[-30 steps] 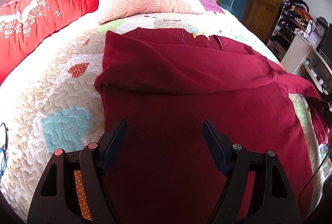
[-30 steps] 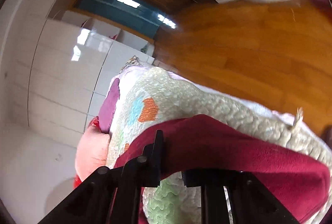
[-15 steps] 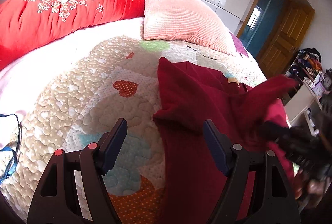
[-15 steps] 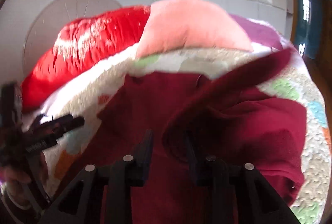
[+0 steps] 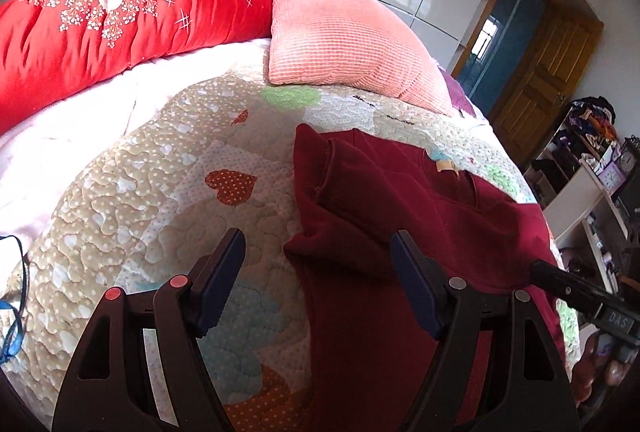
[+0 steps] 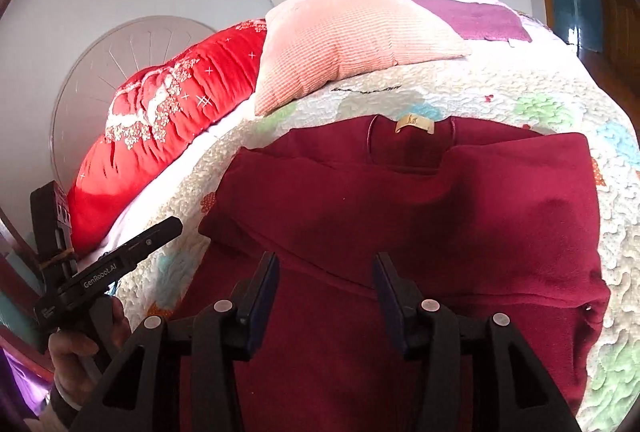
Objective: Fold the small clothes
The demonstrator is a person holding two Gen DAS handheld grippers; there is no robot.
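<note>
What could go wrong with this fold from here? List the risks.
1. The maroon sweater has both sleeves folded in loosely, and the right gripper is opening with no cloth between its pads, so the right sleeve may slide back.
2. The left sleeve sits bunched and uneven, so the next fold could come out lopsided.
3. The quilt looks bumpy and could snag cloth.

L wrist cam looks down past its jaws, close over the bed (image 5: 132,228); R wrist cam likewise, nearer the sweater (image 6: 400,216). Both share sweater, pink pillow (image 5: 340,40), red bolster (image 5: 100,24) beyond jaws
</note>
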